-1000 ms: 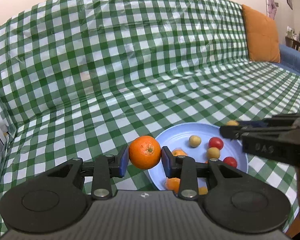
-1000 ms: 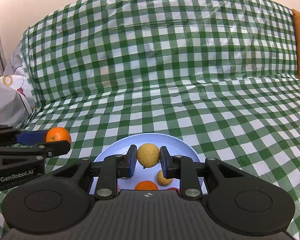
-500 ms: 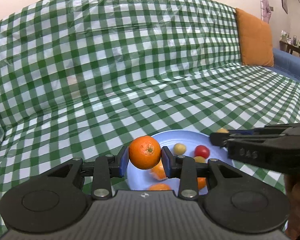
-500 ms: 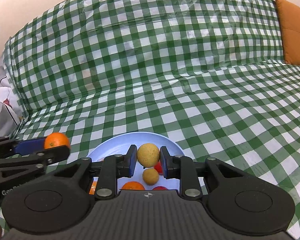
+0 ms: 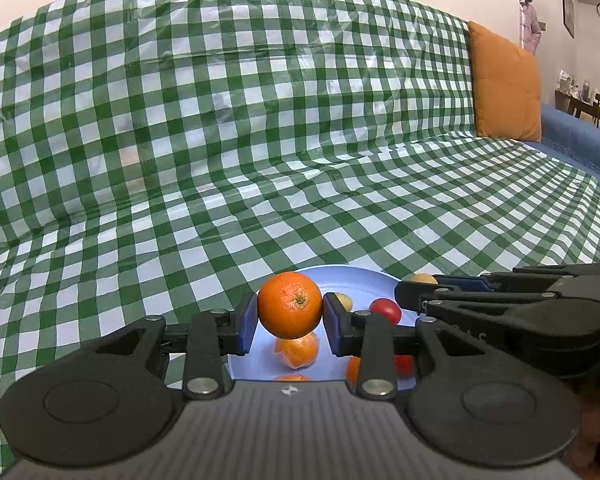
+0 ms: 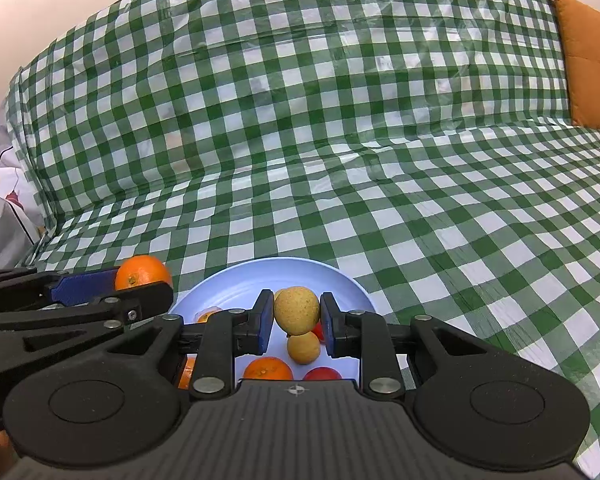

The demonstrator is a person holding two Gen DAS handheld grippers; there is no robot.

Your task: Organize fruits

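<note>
Green-checked cloth [image 5: 260, 160] covers the whole sofa, spreading ahead of and beneath both grippers. Orange cushion [image 5: 504, 84] far right of the left gripper, blue sofa arm [image 5: 580, 140] beside it; a person [image 5: 528, 20] stands beyond. Blue plate [image 6: 260, 280] sits on the cloth just below and ahead of both grippers, holding loose oranges, red tomatoes and a small yellow fruit. Left gripper [image 5: 290, 312] clamped on an orange [image 5: 290, 305], stem end facing the camera, held above the plate's near-left edge. Right gripper [image 6: 296, 316] clamped on a yellow fruit [image 6: 297, 309], held over the plate's middle, right above another yellow fruit [image 6: 303, 347]. The grippers are side by side, near each other, not touching.
</note>
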